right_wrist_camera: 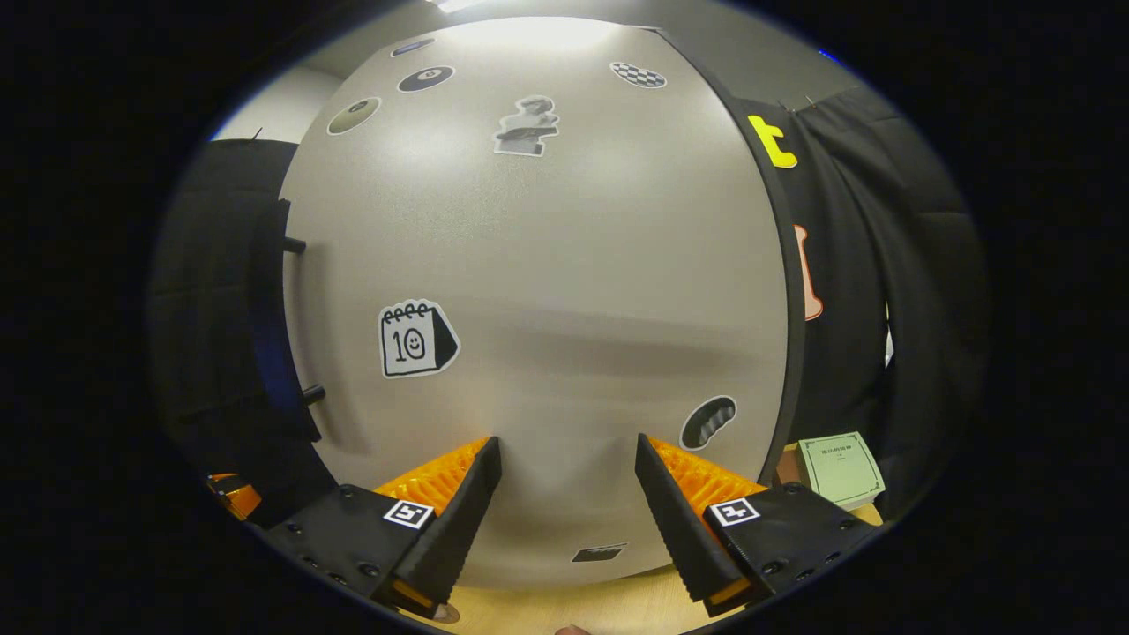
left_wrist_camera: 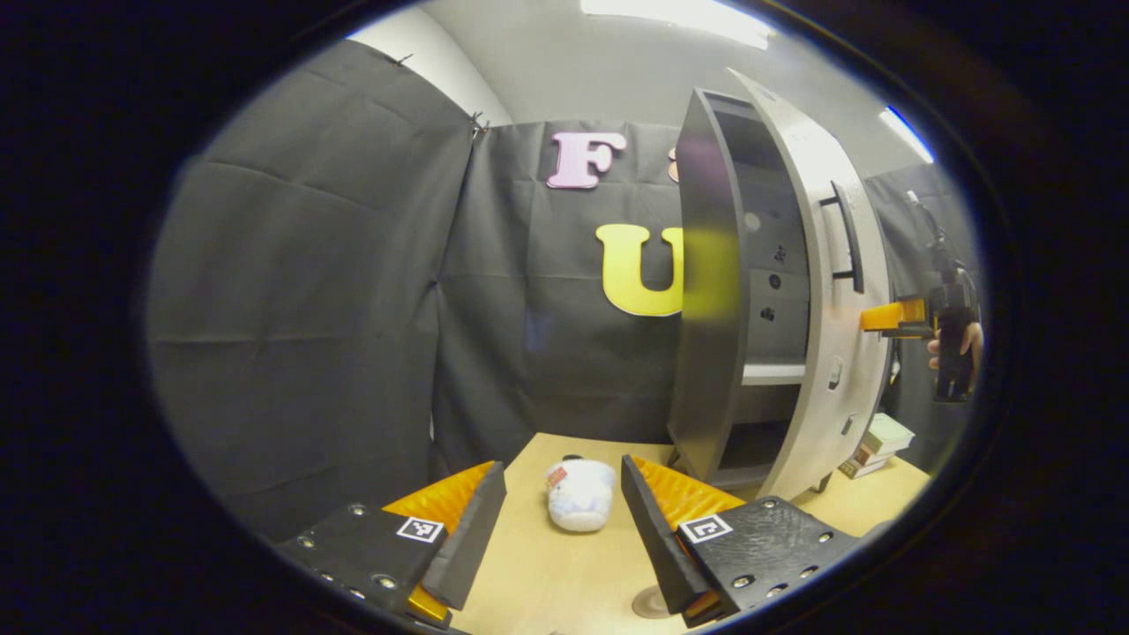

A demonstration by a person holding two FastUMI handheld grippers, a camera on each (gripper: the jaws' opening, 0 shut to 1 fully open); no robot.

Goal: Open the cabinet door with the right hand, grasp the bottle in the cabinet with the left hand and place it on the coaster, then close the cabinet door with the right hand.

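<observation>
Between the left gripper's (left_wrist_camera: pixel 563 529) widely spread fingers, which hold nothing, the bottle (left_wrist_camera: pixel 579 494) lies on the wooden table (left_wrist_camera: pixel 564 582): a small white bottle with a dark cap at its far end, apart from both fingers. At 5 o'clock from the bottle, by the right finger, an edge of the round coaster (left_wrist_camera: pixel 651 603) shows on the table; the bottle is not on it. At 2 o'clock stands the grey cabinet (left_wrist_camera: pixel 706 291), with its interior shelves visible. Its door (left_wrist_camera: pixel 829 291) is ajar, with the dark bar handle (left_wrist_camera: pixel 848 236) on its outer face. At 3 o'clock from the handle, the other gripper and the hand (left_wrist_camera: pixel 951 346) holding it are against the door's outer face.

Right gripper (right_wrist_camera: pixel 569 494): fingers wide apart, gripping nothing, close to the door's stickered outer face. Handle at 9 o'clock on the door edge. At 4 o'clock, a stack of booklets (right_wrist_camera: pixel 840 469) sits on the table beside the door.
</observation>
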